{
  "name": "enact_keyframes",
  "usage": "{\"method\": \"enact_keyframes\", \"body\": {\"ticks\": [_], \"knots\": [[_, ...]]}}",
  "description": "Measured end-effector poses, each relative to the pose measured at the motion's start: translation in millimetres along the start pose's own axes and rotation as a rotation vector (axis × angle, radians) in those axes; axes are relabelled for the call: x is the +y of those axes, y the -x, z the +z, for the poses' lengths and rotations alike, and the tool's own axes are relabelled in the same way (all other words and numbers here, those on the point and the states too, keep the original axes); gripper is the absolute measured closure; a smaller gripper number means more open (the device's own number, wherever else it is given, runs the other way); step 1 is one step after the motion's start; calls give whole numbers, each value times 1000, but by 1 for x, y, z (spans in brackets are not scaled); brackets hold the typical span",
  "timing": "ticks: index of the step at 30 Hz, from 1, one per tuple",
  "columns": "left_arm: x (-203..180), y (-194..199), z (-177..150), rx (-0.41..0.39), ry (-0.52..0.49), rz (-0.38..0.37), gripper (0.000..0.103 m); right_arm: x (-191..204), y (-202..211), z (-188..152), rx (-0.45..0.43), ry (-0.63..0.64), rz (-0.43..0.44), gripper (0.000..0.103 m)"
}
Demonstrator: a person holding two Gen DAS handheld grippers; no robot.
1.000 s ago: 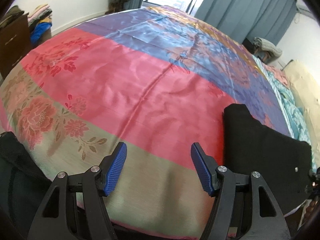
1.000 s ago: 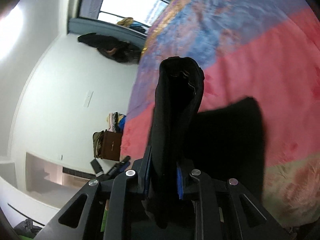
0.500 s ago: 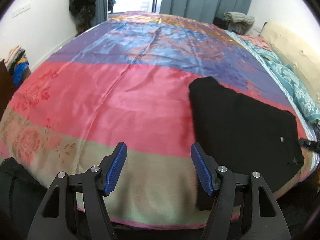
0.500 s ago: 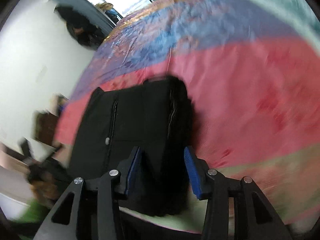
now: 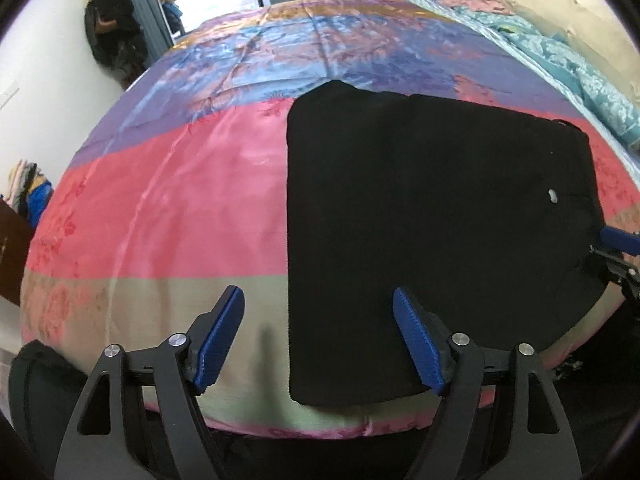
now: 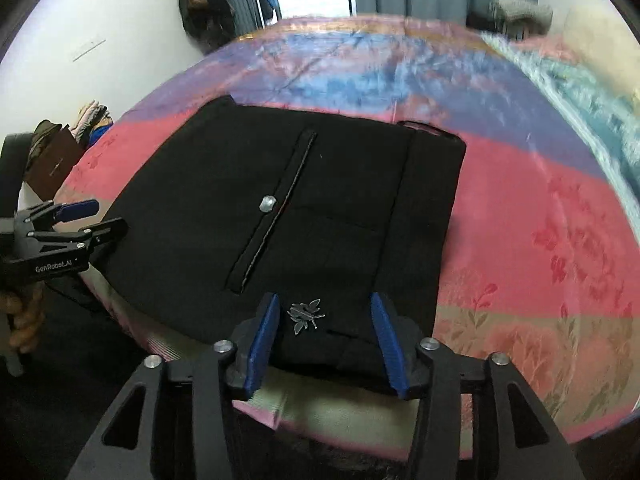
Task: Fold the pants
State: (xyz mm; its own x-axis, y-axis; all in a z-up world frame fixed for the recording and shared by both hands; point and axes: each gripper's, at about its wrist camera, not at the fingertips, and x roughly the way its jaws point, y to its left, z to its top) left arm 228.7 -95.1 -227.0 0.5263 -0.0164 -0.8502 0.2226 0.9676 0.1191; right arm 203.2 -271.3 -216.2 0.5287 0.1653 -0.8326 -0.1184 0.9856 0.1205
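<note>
The glossy pink, blue and beige striped bedspread (image 5: pixel 180 208) fills both views. The folded black trousers (image 6: pixel 304 208) lie centre-frame at its near edge and could slide off. Left gripper (image 5: pixel 320 336) and right gripper (image 6: pixel 324 332) have just been opening, gripping nothing.

Folded pants (image 5: pixel 432 216) are lying on the bed (image 5: pixel 180 208) near its front edge, right of centre

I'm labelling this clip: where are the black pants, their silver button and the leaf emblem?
black pants (image 5: pixel 420 220), left wrist view, middle of the fabric
silver button (image 6: pixel 267 203), right wrist view, its face
leaf emblem (image 6: pixel 306 314), right wrist view, its centre
</note>
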Motion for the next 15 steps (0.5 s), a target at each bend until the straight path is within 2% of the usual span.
{"method": "enact_keyframes", "body": {"ticks": [10, 13, 15], "knots": [[1, -6, 1, 3, 1, 2, 20, 8, 0, 0, 15, -28, -11, 45], [-2, -7, -2, -2, -3, 8, 20, 8, 14, 20, 28, -48, 16, 46], [-5, -7, -3, -6, -7, 14, 20, 8, 28, 50, -20, -40, 49, 46]]}}
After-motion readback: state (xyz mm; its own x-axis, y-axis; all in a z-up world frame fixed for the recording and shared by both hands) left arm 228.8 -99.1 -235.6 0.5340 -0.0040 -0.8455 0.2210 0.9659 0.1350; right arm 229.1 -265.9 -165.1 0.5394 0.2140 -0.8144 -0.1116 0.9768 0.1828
